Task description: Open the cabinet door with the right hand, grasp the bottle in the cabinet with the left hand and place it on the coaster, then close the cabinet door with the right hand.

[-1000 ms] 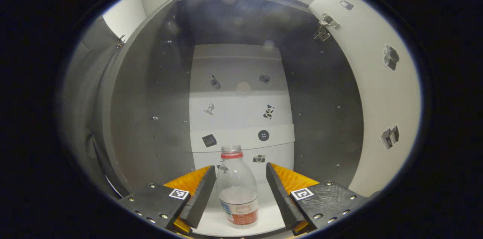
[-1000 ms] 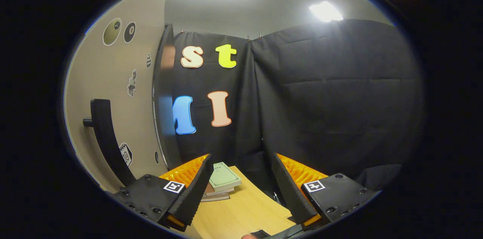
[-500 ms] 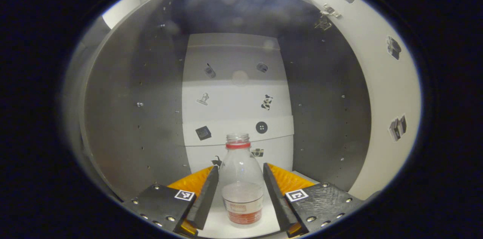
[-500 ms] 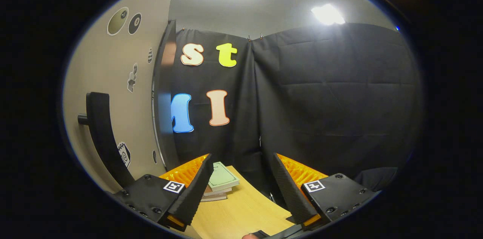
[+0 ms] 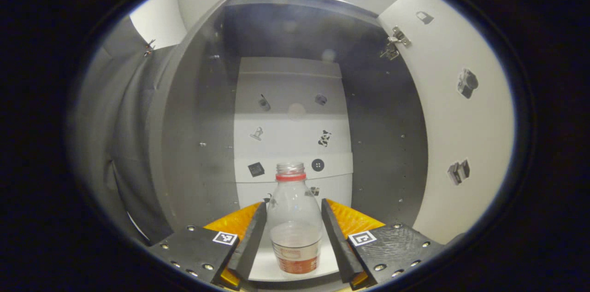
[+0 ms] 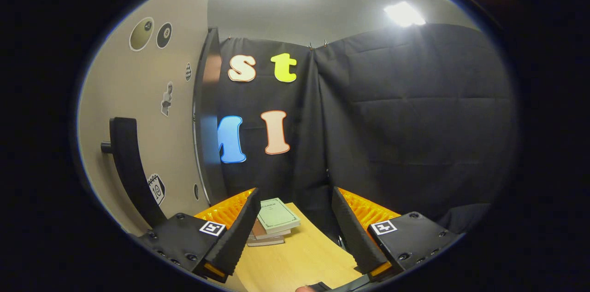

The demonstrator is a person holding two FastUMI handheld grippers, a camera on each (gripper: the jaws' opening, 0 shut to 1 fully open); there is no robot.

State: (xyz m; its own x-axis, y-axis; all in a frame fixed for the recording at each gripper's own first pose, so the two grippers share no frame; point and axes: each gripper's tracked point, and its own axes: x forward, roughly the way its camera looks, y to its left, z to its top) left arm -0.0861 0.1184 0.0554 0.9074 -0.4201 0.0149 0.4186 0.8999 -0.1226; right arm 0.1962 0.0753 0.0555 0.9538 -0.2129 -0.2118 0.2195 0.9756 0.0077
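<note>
A clear plastic bottle [image 5: 295, 218] with a red neck ring, no cap and a red label stands upright between the fingers of my left gripper [image 5: 293, 203], just inside the open cabinet [image 5: 382, 154]. Both fingers press on the bottle's sides, so the gripper is shut on it. The white cabinet door [image 5: 461, 121] is swung open on the right, hinge at the top. In the right gripper view, my right gripper [image 6: 295, 189] is open with nothing between its fingers. It hangs beside the door's outer face [image 6: 138, 98], to the right of the black handle [image 6: 129, 163].
The cabinet has dark side walls and a white back panel [image 5: 290, 112] with small stickers. A stack of books [image 6: 275, 218] lies on the wooden table [image 6: 299, 259] below the right gripper. A second door [image 5: 129, 144] shows at the left.
The left gripper's fingers closed in on the bottle, then drew back a little with it; the cabinet interior looks farther off now. The right gripper barely shifted.
</note>
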